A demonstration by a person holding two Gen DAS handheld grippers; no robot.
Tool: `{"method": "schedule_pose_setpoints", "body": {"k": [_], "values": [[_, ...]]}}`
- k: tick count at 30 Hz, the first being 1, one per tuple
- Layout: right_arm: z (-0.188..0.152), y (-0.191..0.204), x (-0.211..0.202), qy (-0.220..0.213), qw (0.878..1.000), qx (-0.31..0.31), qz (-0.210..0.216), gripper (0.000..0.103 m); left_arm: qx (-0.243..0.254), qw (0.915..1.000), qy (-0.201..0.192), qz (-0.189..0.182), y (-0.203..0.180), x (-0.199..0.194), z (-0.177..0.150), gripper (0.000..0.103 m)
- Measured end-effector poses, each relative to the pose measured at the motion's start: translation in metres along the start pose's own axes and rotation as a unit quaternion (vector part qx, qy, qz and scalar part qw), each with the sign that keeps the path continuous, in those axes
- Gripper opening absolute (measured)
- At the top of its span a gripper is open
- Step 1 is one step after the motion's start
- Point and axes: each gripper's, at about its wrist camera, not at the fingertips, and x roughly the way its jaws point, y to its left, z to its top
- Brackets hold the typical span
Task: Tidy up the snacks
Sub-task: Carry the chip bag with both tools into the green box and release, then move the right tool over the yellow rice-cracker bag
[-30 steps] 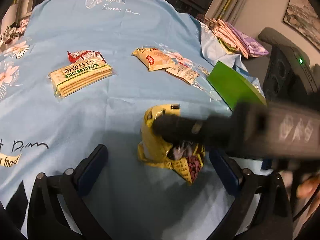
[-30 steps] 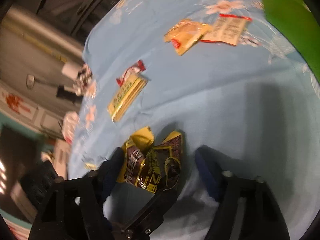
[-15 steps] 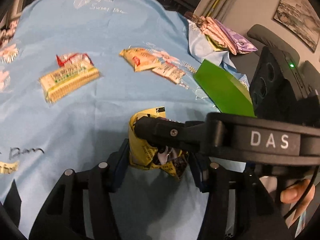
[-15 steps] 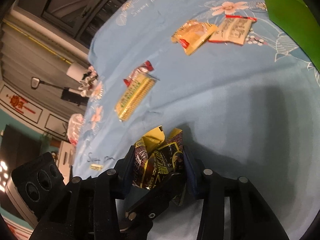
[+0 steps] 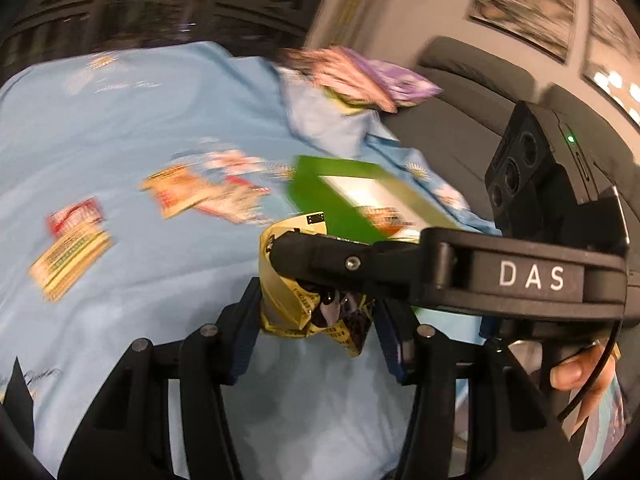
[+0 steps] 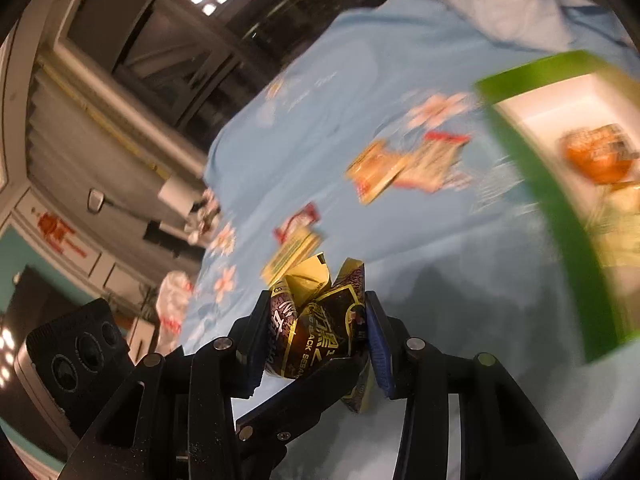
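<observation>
Both jaws clamp the yellow-black snack bag (image 6: 316,328); only right view shows green box (image 6: 560,216) contents, seemingly packets

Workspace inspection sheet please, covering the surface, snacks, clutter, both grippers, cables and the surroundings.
Surface: blue floral tablecloth.
Job's things: yellow and black sesame snack bag held above the cloth; green box, open, with an orange packet inside; cracker pack, orange packet pair lying loose.
Clutter: folded pink and purple cloths at the far edge.
Grippers: left gripper and right gripper both clamp the same bag; the left's jaws have just been closing.
Cables: black cable by the person's hand.
Surroundings: grey sofa, framed pictures, dark windows.
</observation>
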Motion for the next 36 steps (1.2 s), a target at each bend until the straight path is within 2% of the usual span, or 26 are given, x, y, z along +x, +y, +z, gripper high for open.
{"method": "schedule_pose_setpoints", "body": {"k": [7, 12, 17, 20, 22, 24, 25, 26, 28, 29, 30, 32, 34, 36], "values": [[0.038, -0.06, -0.074, -0.061, 0.997, 0.037, -0.028, 0.045, 0.044, 0.997, 0.025, -0.058, -0.072, 0.062, 0.043, 0.051], [0.084, -0.107, -0.093, -0.059, 0.993, 0.047, -0.09, 0.045, 0.021, 0.989, 0.104, -0.103, -0.101, 0.141, 0.085, 0.05], [0.109, -0.145, -0.087, -0.033, 0.99, 0.07, -0.121, 0.045, 0.035, 0.9838, 0.15, -0.092, -0.119, 0.189, 0.092, 0.05], [0.117, -0.159, -0.083, -0.024, 0.987, 0.068, -0.144, 0.046, 0.048, 0.982, 0.171, -0.066, -0.123, 0.208, 0.093, 0.049], [0.117, -0.165, -0.084, -0.017, 0.986, 0.07, -0.15, 0.046, 0.049, 0.9815, 0.177, -0.055, -0.118, 0.21, 0.091, 0.05], [0.116, -0.168, -0.083, -0.01, 0.985, 0.084, -0.153, 0.048, 0.06, 0.9802, 0.186, -0.03, -0.115, 0.212, 0.087, 0.052], [0.116, -0.169, -0.083, -0.006, 0.983, 0.096, -0.155, 0.051, 0.063, 0.9794, 0.191, -0.018, -0.113, 0.214, 0.086, 0.061], [0.115, -0.17, -0.084, -0.006, 0.981, 0.109, -0.16, 0.066, 0.059, 0.9791, 0.195, -0.007, -0.108, 0.211, 0.084, 0.079], [0.111, -0.165, -0.091, -0.012, 0.979, 0.117, -0.168, 0.084, 0.037, 0.9838, 0.176, 0.0, -0.098, 0.201, 0.085, 0.099], [0.11, -0.16, -0.095, -0.019, 0.98, 0.113, -0.165, 0.085, 0.032, 0.9865, 0.161, -0.003, -0.094, 0.192, 0.086, 0.102], [0.109, -0.155, -0.097, -0.022, 0.98, 0.109, -0.163, 0.087, 0.029, 0.9888, 0.145, -0.02, -0.09, 0.177, 0.089, 0.103], [0.107, -0.142, -0.101, -0.021, 0.981, 0.099, -0.165, 0.092, 0.017, 0.9891, 0.143, -0.031, -0.082, 0.159, 0.092, 0.103], [0.104, -0.124, -0.103, -0.02, 0.98, 0.087, -0.18, 0.095, 0.017, 0.9895, 0.143, -0.002, -0.072, 0.138, 0.094, 0.103], [0.1, -0.1, -0.103, -0.023, 0.98, 0.066, -0.187, 0.099, 0.043, 0.9914, 0.117, 0.041, -0.063, 0.11, 0.09, 0.103]]}}
